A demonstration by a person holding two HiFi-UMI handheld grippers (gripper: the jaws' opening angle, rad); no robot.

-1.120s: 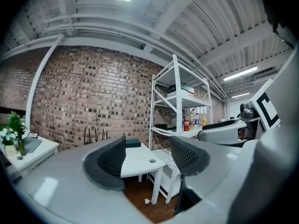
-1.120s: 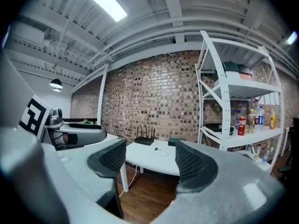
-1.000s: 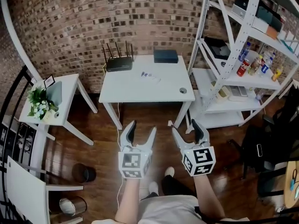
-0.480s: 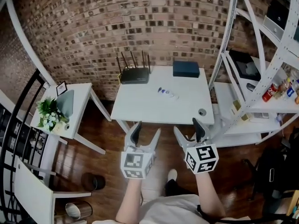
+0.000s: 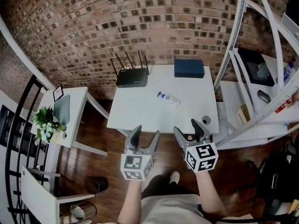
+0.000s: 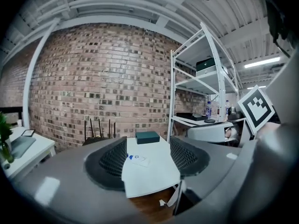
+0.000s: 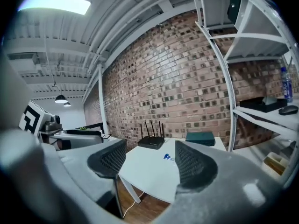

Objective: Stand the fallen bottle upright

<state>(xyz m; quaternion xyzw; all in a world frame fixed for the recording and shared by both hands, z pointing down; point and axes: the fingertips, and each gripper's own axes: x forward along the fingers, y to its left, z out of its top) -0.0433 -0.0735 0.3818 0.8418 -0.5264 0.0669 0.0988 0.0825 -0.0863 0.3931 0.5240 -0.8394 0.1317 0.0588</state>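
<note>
Brick wall (image 5: 93,27) behind, white shelf rack (image 5: 240,41) at right. White bench (image 5: 140,113) against wall. Left gripper (image 5: 145,135) and right gripper (image 5: 188,129) side by side at bench's near edge. Left fingers (image 6: 112,162) apart, nothing between. Right fingers (image 7: 110,158) wide apart, empty. Router (image 5: 131,78) back-left on bench, dark box (image 5: 189,68) back-right. Bottle (image 5: 168,97) lying on side mid-bench, blue cap end to left, well apart from both grippers

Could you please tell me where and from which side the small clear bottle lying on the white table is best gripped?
Probably around the middle of the small clear bottle, coming from the white table's near edge: it lies crosswise, blue cap to the left, so jaws would span its narrow width.
</note>
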